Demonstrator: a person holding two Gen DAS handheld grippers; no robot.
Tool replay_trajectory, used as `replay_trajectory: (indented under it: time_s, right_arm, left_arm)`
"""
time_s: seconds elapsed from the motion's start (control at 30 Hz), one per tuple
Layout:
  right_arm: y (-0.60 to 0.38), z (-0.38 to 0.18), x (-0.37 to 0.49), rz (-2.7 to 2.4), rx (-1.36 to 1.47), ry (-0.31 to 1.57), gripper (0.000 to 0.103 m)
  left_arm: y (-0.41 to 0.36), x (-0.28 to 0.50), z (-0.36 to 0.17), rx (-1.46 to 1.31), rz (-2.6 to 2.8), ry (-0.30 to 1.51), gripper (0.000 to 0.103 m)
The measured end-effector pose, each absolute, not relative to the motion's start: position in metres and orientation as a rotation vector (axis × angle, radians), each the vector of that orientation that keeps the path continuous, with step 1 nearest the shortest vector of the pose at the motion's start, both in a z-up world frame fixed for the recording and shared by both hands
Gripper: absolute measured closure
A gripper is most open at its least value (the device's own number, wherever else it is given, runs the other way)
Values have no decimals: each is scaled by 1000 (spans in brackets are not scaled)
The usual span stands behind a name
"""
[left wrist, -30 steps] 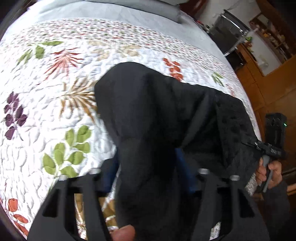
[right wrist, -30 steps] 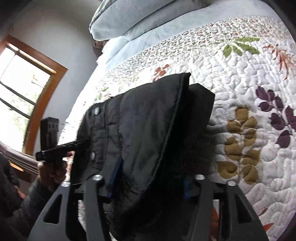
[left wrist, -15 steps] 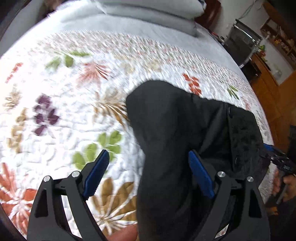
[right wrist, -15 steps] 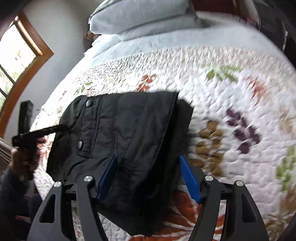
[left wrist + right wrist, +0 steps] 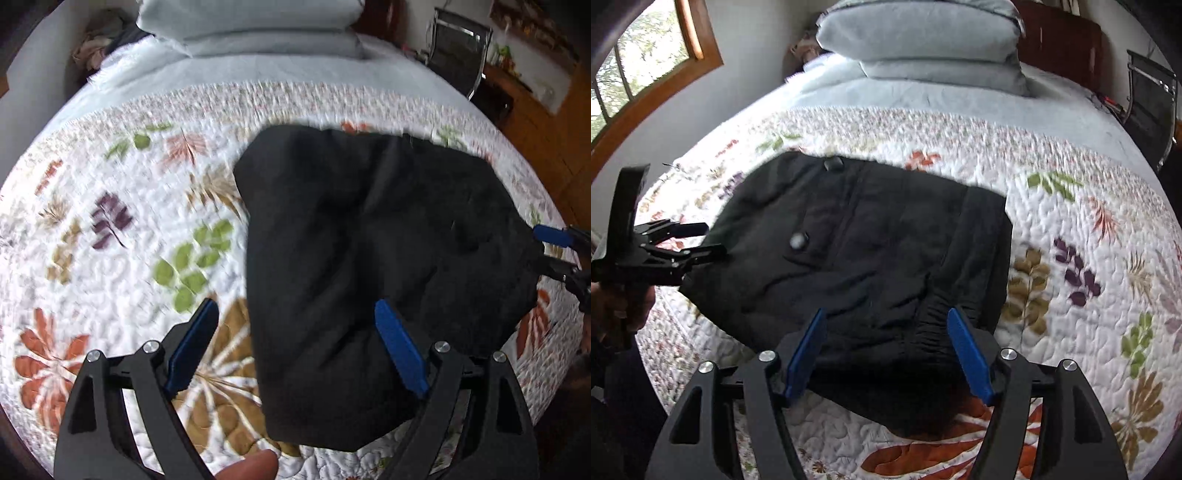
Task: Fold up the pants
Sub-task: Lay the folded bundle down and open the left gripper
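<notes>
Pants (image 5: 369,266) now flat on quilt (image 5: 110,258) | we've let go: left gripper (image 5: 295,325) jaws apart, right gripper (image 5: 886,332) jaws apart | both pulled back

We have two wrist fisheyes, both low and close over the bed, both facing the pillows (image 5: 923,40) at the headboard end. Left wrist view looks along the left gripper (image 5: 295,347) fingers from the pants' (image 5: 369,277) one side; right gripper (image 5: 554,251) shows at its right edge. Right wrist view looks along the right gripper (image 5: 886,350) from the opposite side; left gripper (image 5: 683,243) shows at its left edge. Shared: pants (image 5: 868,258), floral quilt (image 5: 110,258), pillows (image 5: 251,26).
</notes>
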State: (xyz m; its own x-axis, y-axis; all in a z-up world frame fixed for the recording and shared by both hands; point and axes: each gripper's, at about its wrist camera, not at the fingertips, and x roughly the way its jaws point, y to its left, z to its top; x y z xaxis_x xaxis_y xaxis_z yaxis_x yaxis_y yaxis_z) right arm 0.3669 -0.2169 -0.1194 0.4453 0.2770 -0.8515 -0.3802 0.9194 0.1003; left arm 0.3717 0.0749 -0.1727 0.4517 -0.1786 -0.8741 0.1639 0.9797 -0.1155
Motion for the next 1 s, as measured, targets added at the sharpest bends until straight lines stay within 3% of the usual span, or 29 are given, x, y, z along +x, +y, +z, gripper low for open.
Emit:
replay_trajectory:
  time_s: [0.2,0.33,0.7,1.0]
  right_arm:
    - [-210,-146,369,394,-205,1069,30]
    - [-223,-124,374,434,-78,1038,31]
    - [-222,-110,430,340,-46,993,31]
    - [-214,-61,356,186,-148,859,11]
  left_arm:
    - [80,379,-194,-79,-222,1119,14]
    - [86,382,-169,-64,-221,1082,19]
    - [85,439,-133,-77,-116,991,12]
    - [75,372,-100,14,-40,888,11]
